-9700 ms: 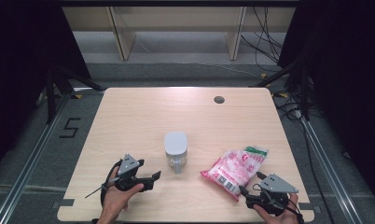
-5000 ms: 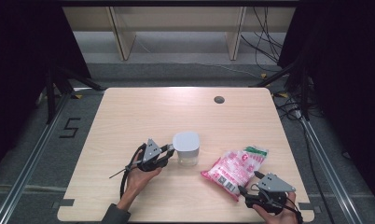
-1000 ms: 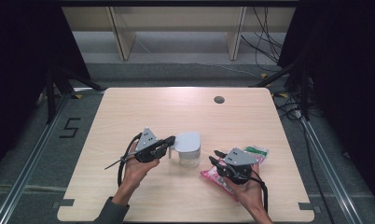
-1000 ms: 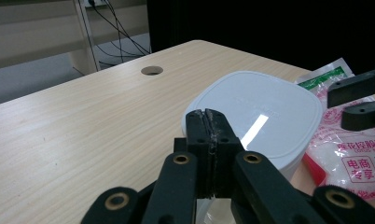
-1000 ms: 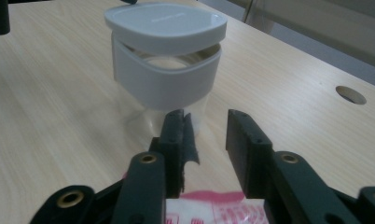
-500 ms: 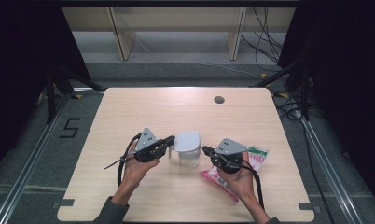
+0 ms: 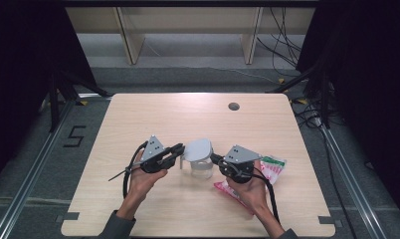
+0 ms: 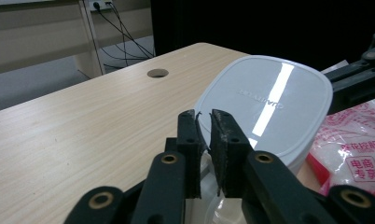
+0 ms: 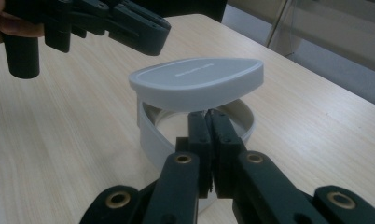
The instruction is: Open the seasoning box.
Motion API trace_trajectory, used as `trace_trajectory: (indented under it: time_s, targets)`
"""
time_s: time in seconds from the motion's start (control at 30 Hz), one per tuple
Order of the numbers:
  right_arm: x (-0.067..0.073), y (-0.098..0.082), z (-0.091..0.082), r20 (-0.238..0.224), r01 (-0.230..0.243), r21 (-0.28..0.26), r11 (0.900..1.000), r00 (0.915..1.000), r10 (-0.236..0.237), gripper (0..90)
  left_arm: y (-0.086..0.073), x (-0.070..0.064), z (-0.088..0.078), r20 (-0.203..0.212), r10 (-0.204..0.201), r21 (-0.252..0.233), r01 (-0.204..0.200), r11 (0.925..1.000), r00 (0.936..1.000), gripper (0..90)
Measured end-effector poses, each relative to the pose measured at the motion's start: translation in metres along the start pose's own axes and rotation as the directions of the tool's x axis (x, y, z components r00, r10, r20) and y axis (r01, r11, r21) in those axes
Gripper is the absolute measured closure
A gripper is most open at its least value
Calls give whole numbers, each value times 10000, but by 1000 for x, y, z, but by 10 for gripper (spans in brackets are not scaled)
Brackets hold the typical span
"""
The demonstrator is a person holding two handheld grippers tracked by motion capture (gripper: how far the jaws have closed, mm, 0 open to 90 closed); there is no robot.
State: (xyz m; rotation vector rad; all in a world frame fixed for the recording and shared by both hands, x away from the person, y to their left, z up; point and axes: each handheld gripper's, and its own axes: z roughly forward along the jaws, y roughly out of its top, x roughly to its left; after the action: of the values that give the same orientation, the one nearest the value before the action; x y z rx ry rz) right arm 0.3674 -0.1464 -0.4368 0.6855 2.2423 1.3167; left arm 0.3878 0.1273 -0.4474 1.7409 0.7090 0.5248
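Two grippers meet at the jar in the lower middle of the high view, on the surface. Its white lid sits tilted over the rim. Left gripper, jaws just easing apart, pinches the lid's edge; right gripper is clenched on the jar's rim. Lower right lies a pink bag.

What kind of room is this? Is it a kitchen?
Probably not a kitchen, more a lab or recording room: one bare wooden table, black curtains at the sides, loose cables and floor rails.
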Motion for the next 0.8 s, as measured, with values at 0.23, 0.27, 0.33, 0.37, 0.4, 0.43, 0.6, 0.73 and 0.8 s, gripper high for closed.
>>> trace_trajectory:
  time_s: [0.23, 0.27, 0.33, 0.37, 0.4, 0.43, 0.6, 0.73, 0.8]
  targets:
    - [2, 5, 2, 20, -10, -215, 9998, 10000, 11, 888, -3, -1, -16, 261, 208, 395, -219, 9990, 9994, 643]
    - [3, 7, 3, 28, 84, -241, 9997, 10000, -84, 886, -5, -2, -17, 359, 243, 439, -259, 9987, 9991, 590]
    - [5, 9, 3, 84, -118, -327, 9994, 9999, 121, 886, -10, -2, -21, 311, 401, 664, -421, 9969, 9987, 560]
    - [5, 9, 3, 84, -118, -327, 9994, 9999, 121, 886, -13, -2, -23, 275, 247, 724, -266, 9970, 9993, 560]
    - [4, 11, 3, -9, 66, -331, 9994, 10000, -66, 886, -16, -2, -24, 259, 225, 780, -245, 9967, 9994, 547]
    - [6, 12, 4, 72, -27, -399, 9992, 10000, 30, 886, -18, -2, -25, 265, 78, 802, -99, 9967, 9996, 532]
    - [9, 17, 6, 47, 60, -483, 9988, 10000, -57, 886, -33, -5, -33, 152, 131, 1184, -148, 9929, 9998, 469]
    - [11, 22, 11, 5, 426, -621, 9972, 9991, -427, 886, -42, -8, -39, 203, 104, 1279, -129, 9917, 9997, 426]
    - [13, 22, 11, -98, 230, -579, 9981, 9997, -236, 886, -44, -9, -41, 142, 142, 1335, -159, 9909, 9998, 415]
